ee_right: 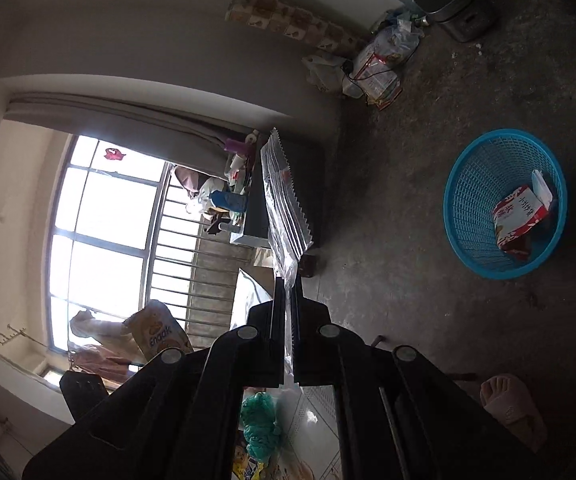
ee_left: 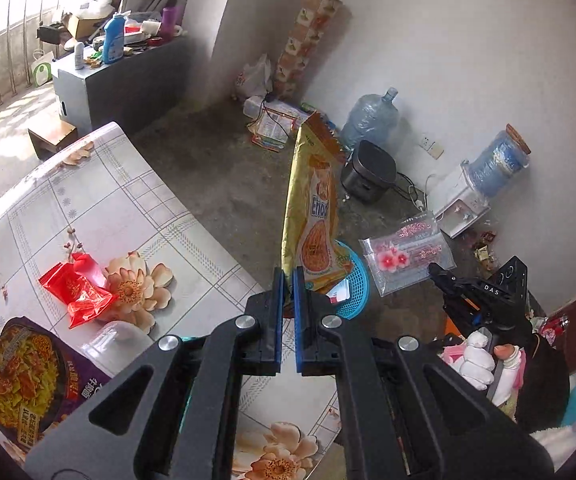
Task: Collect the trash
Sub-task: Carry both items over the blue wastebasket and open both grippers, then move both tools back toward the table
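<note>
My left gripper [ee_left: 288, 276] is shut on a yellow snack wrapper [ee_left: 314, 208], which stands upright over the floor past the table's edge. Behind and below it sits a blue mesh basket [ee_left: 356, 280] with a red and white packet inside. The right gripper [ee_left: 434, 269], held by a gloved hand, is shut on a clear wrapper with pink flowers [ee_left: 408, 256]. In the right wrist view that gripper [ee_right: 288, 280] pinches the clear wrapper [ee_right: 283, 204], and the blue basket [ee_right: 472, 200] lies on the floor to the right. The yellow wrapper [ee_right: 159, 336] shows at lower left.
A floral table [ee_left: 127, 208] carries a red wrapper [ee_left: 77, 288] and a purple noodle lid [ee_left: 19, 376]. Against the wall stand a dark rice cooker [ee_left: 368, 176], water bottles and a dispenser [ee_left: 464, 204]. A slippered foot [ee_right: 512, 404] rests on the concrete floor.
</note>
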The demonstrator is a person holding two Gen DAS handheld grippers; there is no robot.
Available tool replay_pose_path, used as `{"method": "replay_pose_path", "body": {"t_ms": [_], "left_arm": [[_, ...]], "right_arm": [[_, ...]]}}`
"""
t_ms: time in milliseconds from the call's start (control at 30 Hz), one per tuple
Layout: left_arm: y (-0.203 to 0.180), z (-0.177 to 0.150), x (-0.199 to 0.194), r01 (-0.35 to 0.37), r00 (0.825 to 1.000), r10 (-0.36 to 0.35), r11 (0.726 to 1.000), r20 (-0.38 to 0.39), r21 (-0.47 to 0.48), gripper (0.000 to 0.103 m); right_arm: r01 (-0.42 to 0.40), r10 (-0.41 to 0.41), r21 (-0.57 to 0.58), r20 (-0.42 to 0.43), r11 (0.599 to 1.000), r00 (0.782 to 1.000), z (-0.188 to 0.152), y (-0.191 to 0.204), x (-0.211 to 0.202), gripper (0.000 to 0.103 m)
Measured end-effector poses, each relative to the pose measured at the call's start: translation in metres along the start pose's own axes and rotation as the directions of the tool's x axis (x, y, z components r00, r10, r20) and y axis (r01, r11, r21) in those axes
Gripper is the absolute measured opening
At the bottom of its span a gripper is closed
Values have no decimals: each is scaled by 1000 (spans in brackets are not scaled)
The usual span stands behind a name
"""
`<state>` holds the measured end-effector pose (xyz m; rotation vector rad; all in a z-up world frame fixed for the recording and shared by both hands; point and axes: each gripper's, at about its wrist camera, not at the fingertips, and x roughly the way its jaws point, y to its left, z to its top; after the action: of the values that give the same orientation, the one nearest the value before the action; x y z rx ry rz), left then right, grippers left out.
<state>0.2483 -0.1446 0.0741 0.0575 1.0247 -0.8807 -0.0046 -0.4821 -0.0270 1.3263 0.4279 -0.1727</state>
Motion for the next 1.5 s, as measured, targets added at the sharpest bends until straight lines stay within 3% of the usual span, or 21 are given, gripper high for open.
{"method": "replay_pose_path", "body": {"t_ms": [100,200,367,567,600,633,667,700,733,867,1067,1300,1400,1500], "left_arm": [[-23,23,68,-6,996,9,999,-92,31,3],[-50,34,143,-5,980,15,999,-199,46,3],[-86,28,265,-19,931,51,996,-362,92,3],[-104,11,377,-26,877,85,991,-473,130,5],[-105,10,392,-29,871,89,991,-483,130,12],[-105,8,403,-29,865,89,991,-493,128,28],[-105,6,411,-32,863,93,991,-496,130,37],[-106,4,415,-41,869,104,989,-484,139,43],[-106,4,416,-48,875,111,988,-470,144,43],[-102,10,405,-32,892,87,991,-443,131,45],[-104,34,351,-60,939,104,988,-328,143,48],[-115,58,216,-15,994,35,984,-107,176,65],[-121,55,143,-2,1000,1,980,3,198,73],[-118,41,69,14,994,-35,978,101,207,80]], "right_arm": [[109,-110,26,50,994,993,16,-31,4,3],[180,-185,86,58,980,981,32,-68,20,3],[322,-330,154,24,934,944,52,-125,61,3],[442,-444,203,-37,874,895,75,-189,119,5],[463,-461,205,-61,862,885,80,-202,130,7],[489,-483,201,-81,849,872,84,-215,138,22],[520,-511,200,-96,831,854,86,-228,145,41],[547,-539,211,-99,810,836,88,-239,147,43],[556,-551,224,-91,800,830,88,-246,146,43],[521,-526,234,-46,821,849,82,-248,133,43],[518,-526,116,59,848,848,75,-201,108,43],[479,-435,-147,254,865,864,44,-82,65,50],[459,-359,-279,343,843,868,22,-26,44,62],[443,-277,-413,402,796,873,-2,25,26,74]]}}
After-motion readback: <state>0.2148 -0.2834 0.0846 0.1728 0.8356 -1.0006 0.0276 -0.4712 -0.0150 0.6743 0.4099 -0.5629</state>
